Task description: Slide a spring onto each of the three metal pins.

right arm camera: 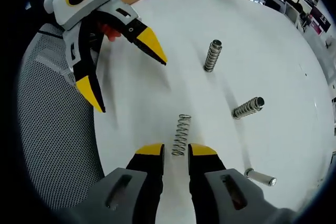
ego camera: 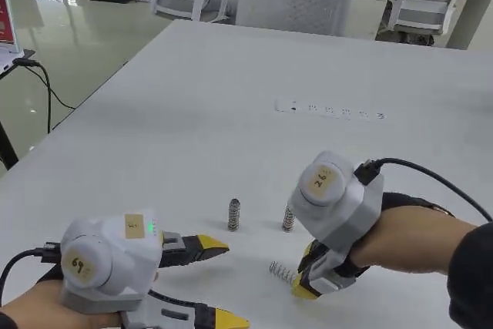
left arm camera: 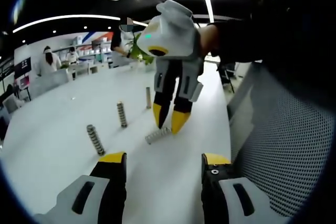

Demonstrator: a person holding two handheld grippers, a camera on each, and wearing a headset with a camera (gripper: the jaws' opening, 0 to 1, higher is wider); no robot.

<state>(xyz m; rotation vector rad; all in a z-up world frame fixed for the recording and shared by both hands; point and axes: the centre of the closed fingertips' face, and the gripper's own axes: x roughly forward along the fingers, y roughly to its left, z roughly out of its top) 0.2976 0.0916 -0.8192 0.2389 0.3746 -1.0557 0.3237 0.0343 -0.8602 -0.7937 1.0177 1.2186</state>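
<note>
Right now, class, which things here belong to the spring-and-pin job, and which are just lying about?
Job:
loose spring
bare pin
middle sprung pin
end sprung pin
right gripper, jaws either side of the loose spring
left gripper, open

Lying about:
grey chair
floor cable

Here's the left gripper at seven o'clock in the head view: pale grey shell, round yellow 69 sticker, small green light, black jaws tipped yellow. At four o'clock, the right gripper matches, with a 26 sticker, a looping black cable and a dark sleeve.
</note>
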